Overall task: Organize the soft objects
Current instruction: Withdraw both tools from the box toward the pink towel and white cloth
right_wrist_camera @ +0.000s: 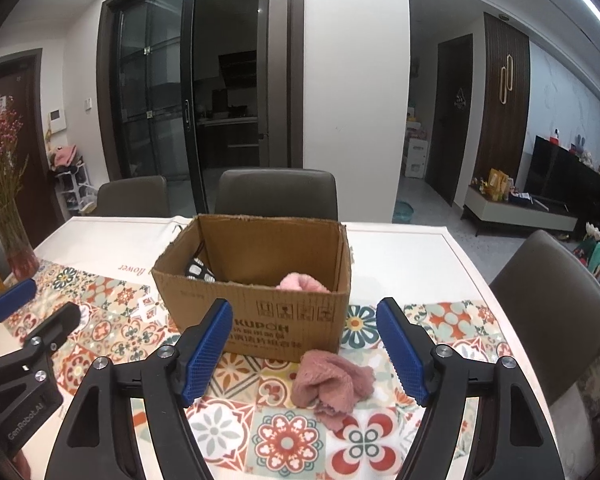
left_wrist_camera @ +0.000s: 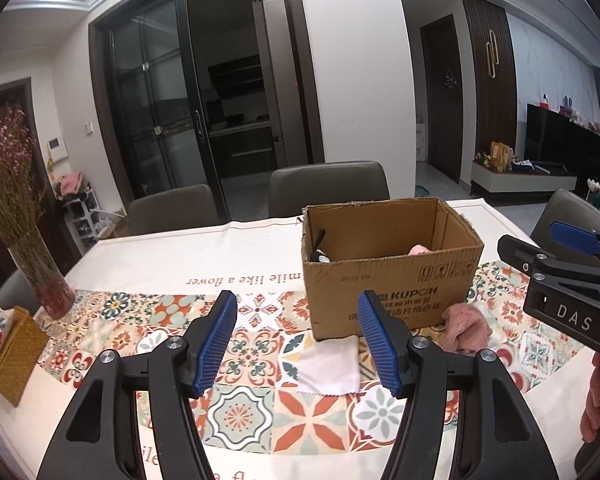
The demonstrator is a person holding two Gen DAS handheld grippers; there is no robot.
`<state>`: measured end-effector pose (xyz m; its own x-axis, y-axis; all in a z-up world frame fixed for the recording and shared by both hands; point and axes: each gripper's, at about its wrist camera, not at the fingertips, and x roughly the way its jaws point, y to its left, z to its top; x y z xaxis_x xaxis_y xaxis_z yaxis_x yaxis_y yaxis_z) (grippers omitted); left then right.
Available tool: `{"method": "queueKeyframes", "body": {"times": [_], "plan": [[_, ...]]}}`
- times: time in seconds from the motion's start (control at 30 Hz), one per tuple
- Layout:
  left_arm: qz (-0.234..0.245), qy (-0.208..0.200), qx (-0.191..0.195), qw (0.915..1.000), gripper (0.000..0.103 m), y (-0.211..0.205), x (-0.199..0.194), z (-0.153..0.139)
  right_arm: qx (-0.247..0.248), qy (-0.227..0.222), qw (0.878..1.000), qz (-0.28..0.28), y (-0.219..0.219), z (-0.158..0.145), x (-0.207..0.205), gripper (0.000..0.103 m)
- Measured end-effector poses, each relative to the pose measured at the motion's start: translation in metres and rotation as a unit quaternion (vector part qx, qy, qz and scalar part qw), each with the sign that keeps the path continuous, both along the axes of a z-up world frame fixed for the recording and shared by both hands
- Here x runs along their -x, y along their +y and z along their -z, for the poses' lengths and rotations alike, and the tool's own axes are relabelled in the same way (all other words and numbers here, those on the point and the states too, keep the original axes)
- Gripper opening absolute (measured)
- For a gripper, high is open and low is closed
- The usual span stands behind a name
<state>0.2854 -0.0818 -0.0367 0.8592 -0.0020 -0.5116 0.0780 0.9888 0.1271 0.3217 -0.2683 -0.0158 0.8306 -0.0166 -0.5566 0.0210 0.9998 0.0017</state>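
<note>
Both claws, left claw [left_wrist_camera: 298,336] and right claw [right_wrist_camera: 304,342], gape wide and empty. Pink towel [right_wrist_camera: 330,382] lies at the cardboard box's [right_wrist_camera: 256,300] 5 o'clock; white cloth [left_wrist_camera: 330,364] sits at the box's 7 o'clock on the desk [left_wrist_camera: 172,256].

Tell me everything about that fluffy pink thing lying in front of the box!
The pink cloth looks fuzzy, like soft fleece or towelling, in a dusty pink. It lies crumpled in a loose heap with folds, not spread flat, on the patterned tablecloth, right by the front of the cardboard box. Nothing holds it: the right hand-held gripper is open above it, fingers on either side.
</note>
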Motion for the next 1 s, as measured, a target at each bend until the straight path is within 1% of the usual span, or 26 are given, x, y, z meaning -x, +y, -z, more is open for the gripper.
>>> {"method": "queueKeyframes", "body": {"times": [0.1, 0.3, 0.5, 1.0], "plan": [[-0.005, -0.009, -0.012, 0.9999, 0.063, 0.000, 0.010, 0.004, -0.008, 0.005, 1.000, 0.005, -0.003, 0.006, 0.005, 0.075], [-0.008, -0.009, -0.009, 0.9999, 0.063, 0.002, 0.020, 0.014, -0.018, 0.016, 1.000, 0.015, -0.008, 0.018, 0.009, 0.075], [-0.010, 0.011, 0.002, 0.9999, 0.063, 0.002, 0.017, 0.031, -0.025, 0.032, 0.999, 0.021, -0.010, 0.032, 0.006, 0.075], [-0.008, 0.061, 0.007, 0.9981, 0.063, -0.005, 0.001, 0.075, -0.017, 0.073, 0.997, 0.025, -0.013, 0.074, -0.007, 0.075]]}}
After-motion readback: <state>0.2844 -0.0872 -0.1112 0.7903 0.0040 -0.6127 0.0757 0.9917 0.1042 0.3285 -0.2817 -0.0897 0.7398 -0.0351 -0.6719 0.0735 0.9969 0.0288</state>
